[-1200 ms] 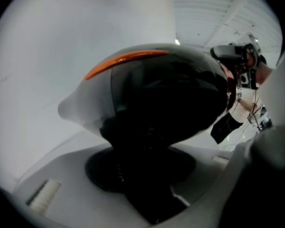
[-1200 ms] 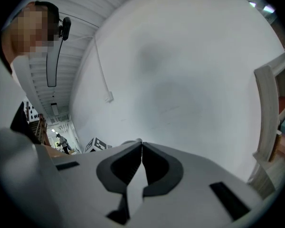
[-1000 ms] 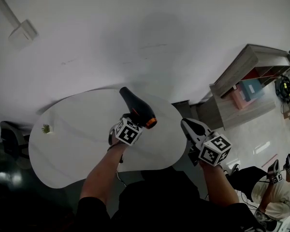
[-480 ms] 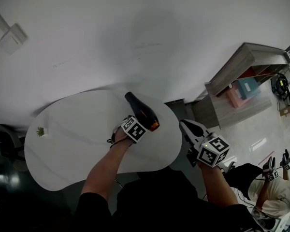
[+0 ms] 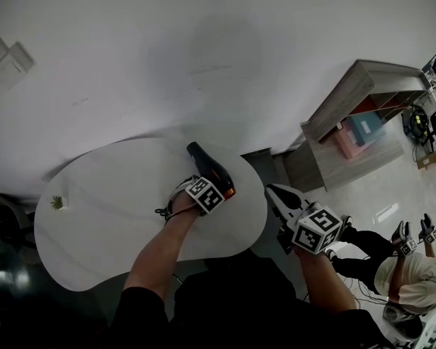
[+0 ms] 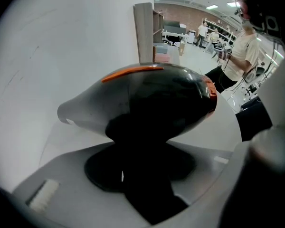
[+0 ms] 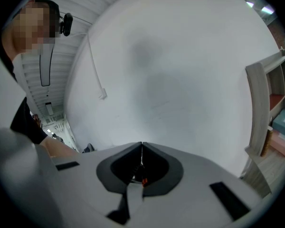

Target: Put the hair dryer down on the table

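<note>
The hair dryer (image 5: 209,167) is black with an orange ring at its rear end and sits low over the right part of the white table (image 5: 109,209). I cannot tell whether it touches the top. My left gripper (image 5: 203,185) has the dryer's dark handle (image 6: 145,184) between its jaws, which are opening slightly while the pads still hold it. In the left gripper view the dryer's body (image 6: 147,99) fills the middle, nozzle to the left. My right gripper (image 5: 277,193) hangs past the table's right edge, shut and empty, its tips (image 7: 141,152) meeting.
A small green plant (image 5: 57,203) stands at the table's left end. A dark cable (image 5: 167,209) lies by my left hand. A wooden shelf unit (image 5: 356,122) stands to the right by the wall, another person (image 5: 410,271) is at lower right, and a dark chair (image 5: 7,213) at far left.
The left gripper has carried the hair dryer slightly right and lower toward the table. The right gripper has drifted a little left. The person at lower right has raised both hands.
</note>
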The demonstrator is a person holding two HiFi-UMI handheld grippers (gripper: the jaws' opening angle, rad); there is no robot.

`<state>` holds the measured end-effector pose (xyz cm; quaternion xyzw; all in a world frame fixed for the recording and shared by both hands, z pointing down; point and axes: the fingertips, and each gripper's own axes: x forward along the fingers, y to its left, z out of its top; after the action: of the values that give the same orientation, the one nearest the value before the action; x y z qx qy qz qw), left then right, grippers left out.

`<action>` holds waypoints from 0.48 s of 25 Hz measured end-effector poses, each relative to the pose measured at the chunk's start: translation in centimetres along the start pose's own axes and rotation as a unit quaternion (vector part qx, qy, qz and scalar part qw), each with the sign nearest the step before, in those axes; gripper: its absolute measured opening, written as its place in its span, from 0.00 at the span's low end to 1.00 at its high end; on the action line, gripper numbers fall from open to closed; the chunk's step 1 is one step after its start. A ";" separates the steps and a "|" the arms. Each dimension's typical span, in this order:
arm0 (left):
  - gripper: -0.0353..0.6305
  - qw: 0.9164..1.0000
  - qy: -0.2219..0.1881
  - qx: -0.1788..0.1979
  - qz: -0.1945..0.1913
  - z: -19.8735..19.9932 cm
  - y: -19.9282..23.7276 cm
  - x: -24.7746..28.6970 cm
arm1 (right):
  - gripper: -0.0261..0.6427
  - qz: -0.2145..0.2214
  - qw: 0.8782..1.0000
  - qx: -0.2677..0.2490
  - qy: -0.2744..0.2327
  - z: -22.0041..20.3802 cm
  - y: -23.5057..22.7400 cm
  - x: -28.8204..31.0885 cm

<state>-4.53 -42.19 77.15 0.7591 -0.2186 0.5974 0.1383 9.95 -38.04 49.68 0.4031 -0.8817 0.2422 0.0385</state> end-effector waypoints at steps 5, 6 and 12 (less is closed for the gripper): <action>0.34 1.000 0.008 0.027 -0.003 0.2 -0.1 0.3 | 0.06 -0.001 1.000 -0.001 0.003 -0.2 0.3 -0.5; 0.34 0.999 0.008 0.033 -0.006 0.2 -0.2 0.2 | 0.06 0.000 1.000 -0.002 0.004 -0.3 0.5 -0.5; 0.44 0.999 -0.029 0.046 0.003 0.5 -0.5 -2.8 | 0.06 0.013 1.000 -0.017 0.002 0.7 1.5 0.1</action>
<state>-4.39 -41.53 74.35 0.7809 -0.1974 0.5849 0.0952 8.90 -37.54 48.50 0.3908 -0.8906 0.2284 0.0435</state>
